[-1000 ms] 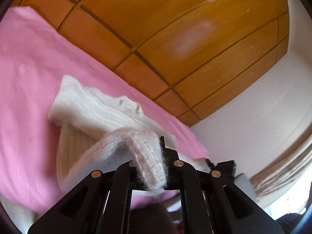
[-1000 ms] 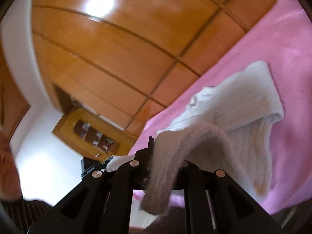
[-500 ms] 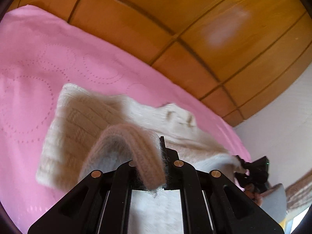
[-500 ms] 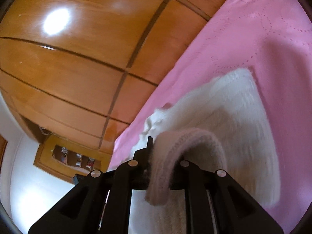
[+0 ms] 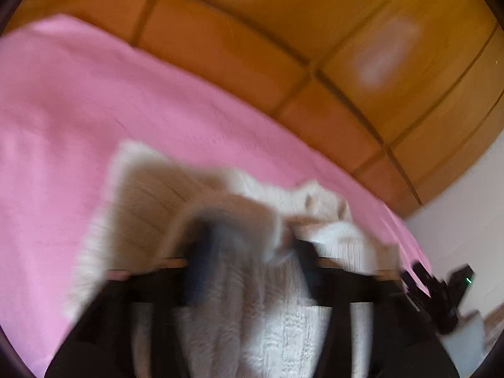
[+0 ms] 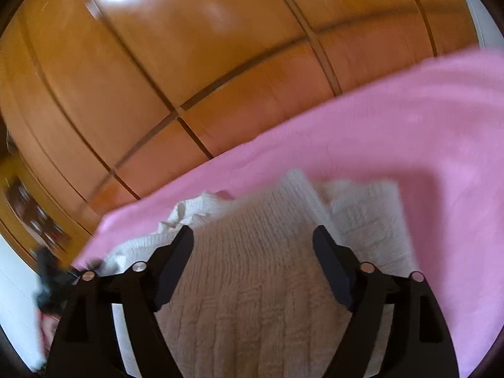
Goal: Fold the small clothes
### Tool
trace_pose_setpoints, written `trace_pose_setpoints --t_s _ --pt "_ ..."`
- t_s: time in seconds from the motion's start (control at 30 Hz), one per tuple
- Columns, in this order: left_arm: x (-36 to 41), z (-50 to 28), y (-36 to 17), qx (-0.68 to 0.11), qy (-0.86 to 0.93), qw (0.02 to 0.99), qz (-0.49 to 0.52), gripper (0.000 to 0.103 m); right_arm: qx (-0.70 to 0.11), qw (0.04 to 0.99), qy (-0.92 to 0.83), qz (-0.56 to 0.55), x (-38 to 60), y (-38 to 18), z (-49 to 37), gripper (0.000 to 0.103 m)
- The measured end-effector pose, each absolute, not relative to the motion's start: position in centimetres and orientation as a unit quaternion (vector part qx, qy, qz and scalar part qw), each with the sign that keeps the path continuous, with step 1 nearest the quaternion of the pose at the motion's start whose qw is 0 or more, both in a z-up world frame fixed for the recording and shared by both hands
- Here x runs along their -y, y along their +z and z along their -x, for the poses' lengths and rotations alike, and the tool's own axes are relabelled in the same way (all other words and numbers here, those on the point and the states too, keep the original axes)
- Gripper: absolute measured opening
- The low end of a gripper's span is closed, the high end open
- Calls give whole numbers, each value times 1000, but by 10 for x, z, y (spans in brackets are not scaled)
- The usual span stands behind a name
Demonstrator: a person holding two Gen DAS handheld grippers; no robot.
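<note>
Here, a pink bedspread (image 5: 94, 100) covers the flat bed, and it looks soft, with faint dotted rings pressed into it. Behind the far edge stands a big wooden wardrobe (image 6: 157, 63). Its shiny orange-brown doors are split into panels by dark lines, and a bright light glints on the wood. A white wall (image 5: 466, 214) shows at the right of the left wrist view.

A small cream knitted sweater (image 6: 252, 283) lies on the bedspread, near the cameras. It is woolly and fuzzy, with ribbed lines running along it. One layer is folded over another, so a straight fold edge shows on its far right side. A crumpled bit bunches up at the far left.

The right gripper (image 6: 252, 245) has just been opening. Its two black fingers (image 6: 176, 258) stand wide apart above the sweater, and nothing is pinched between them.

The left gripper (image 5: 249, 252) has just been opening too. That picture is very blurry, but its dark fingers stand apart. A loose fuzzy flap of the sweater lies between them, and they do not squeeze it. The other gripper shows as a dark shape at the far right of this view.
</note>
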State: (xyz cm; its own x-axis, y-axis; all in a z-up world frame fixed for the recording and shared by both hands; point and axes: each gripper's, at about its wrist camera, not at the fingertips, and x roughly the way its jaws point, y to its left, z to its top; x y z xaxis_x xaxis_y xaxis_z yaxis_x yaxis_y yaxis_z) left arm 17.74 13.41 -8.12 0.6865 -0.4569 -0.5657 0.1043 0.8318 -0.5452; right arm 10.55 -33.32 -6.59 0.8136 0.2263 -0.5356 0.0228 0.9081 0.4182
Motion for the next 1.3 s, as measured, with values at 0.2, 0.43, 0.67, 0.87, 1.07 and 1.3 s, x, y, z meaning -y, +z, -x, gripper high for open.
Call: trace_pose_setpoints --t_s 0.2,0.43,0.67,0.87,1.07,1.3 --pt "-120 -177 -62 -343 -114 925 122 85 -365 922 12 -131 329 -70 -136 78" --pt "-78 -198 -103 -408 -55 911 -30 67 -403 910 -24 -98 314 -97 -150 14" --pt "-41 -197 -90 -370 -49 922 -106 15 -365 918 -101 -116 329 -78 -162 6" --pt "-43 -233 -110 -407 -33 911 -66 14 -394 906 -132 -82 331 -106 -176 7" --pt "-42 -232 -112 -414 -17 907 -71 31 -393 908 -133 -64 324 -102 -176 25" --pt "-50 -227 -107 -414 -7 909 -44 52 -350 928 -104 -75 318 -76 -142 89"
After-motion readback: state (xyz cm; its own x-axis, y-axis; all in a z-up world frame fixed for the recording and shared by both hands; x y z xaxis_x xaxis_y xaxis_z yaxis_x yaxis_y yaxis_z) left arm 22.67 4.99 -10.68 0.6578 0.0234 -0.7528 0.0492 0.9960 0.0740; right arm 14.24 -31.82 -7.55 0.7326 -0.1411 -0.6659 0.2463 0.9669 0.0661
